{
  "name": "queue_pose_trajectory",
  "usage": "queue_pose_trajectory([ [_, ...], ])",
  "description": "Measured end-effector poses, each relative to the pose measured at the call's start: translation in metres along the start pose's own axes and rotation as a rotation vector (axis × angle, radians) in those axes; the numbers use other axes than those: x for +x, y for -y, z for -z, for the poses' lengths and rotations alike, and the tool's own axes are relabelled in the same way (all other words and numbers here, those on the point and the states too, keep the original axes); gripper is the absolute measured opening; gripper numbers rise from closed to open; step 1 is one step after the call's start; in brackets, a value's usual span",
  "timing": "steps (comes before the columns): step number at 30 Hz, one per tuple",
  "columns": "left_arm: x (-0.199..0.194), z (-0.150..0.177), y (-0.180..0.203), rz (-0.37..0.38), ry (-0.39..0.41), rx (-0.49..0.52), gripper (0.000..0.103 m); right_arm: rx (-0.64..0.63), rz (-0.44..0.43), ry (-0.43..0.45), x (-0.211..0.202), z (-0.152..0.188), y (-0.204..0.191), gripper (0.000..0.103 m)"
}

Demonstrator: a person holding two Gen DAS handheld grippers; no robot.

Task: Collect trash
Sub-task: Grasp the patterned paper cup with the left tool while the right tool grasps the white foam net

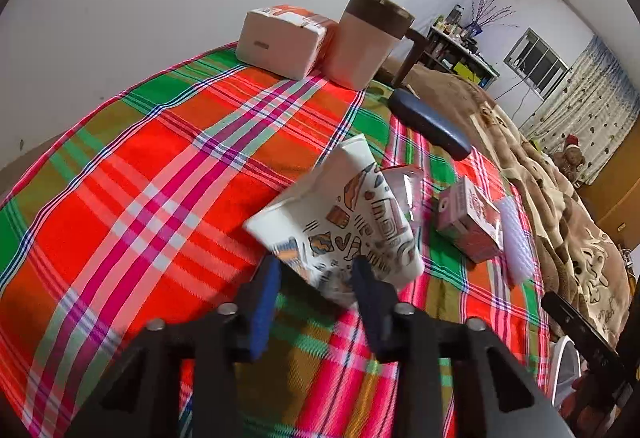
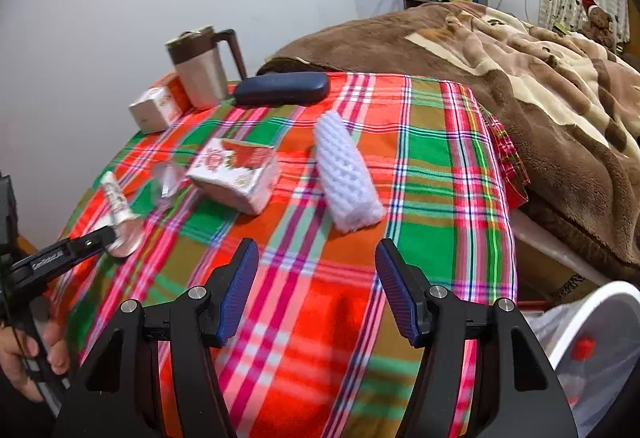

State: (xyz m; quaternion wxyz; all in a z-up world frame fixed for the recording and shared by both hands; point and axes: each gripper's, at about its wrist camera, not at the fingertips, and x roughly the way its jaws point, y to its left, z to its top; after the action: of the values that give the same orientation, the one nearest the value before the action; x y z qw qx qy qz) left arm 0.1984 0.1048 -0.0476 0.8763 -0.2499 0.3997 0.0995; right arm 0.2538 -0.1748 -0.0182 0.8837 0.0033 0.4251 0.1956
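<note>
Between the left claw's [image 1: 316, 270] jaws, crumpled paper cup [image 1: 340, 213].

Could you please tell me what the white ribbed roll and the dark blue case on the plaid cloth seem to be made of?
The white ribbed roll looks like soft foam netting, matte, with an open woven-mesh texture. The dark blue case looks like a hard shell with a smooth, slightly glossy leatherette or plastic skin, judging by its rounded edges and soft sheen; which of the two I cannot tell.
</note>
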Motion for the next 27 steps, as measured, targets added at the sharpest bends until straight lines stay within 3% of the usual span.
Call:
queue_pose_trajectory([
  [5,0.005,-0.003,0.001,-0.005,0.002,0.03,0.012,0.007,0.023,-0.005,0.018,-0.011,0.009,0.062],
  [9,0.003,-0.002,0.004,0.02,0.007,0.063,0.006,0.009,0.032,-0.016,0.032,-0.019,0.014,0.062],
  [10,0.001,-0.001,0.006,0.024,0.011,0.073,0.005,0.01,0.032,-0.02,0.036,-0.02,0.014,0.059],
  [12,-0.001,-0.001,0.011,0.035,0.021,0.099,0.005,0.014,0.023,-0.047,0.046,-0.023,0.014,0.042],
  [18,-0.006,-0.002,0.012,0.059,0.032,0.108,0.004,0.009,0.043,-0.048,0.049,-0.022,0.011,0.024],
  [21,-0.008,-0.004,0.008,0.077,0.026,0.078,0.005,0.008,0.041,-0.037,0.044,-0.021,0.011,0.021],
  [24,-0.005,-0.005,0.0,0.087,-0.001,0.015,0.013,0.011,0.032,-0.033,0.04,-0.019,0.011,0.02],
  [26,-0.002,-0.006,-0.005,0.122,-0.021,-0.026,0.046,0.012,0.028,-0.032,0.037,-0.017,0.011,0.02],
  [27,0.0,-0.006,-0.007,0.147,-0.03,-0.048,0.05,0.012,0.026,-0.032,0.038,-0.018,0.01,0.02],
])
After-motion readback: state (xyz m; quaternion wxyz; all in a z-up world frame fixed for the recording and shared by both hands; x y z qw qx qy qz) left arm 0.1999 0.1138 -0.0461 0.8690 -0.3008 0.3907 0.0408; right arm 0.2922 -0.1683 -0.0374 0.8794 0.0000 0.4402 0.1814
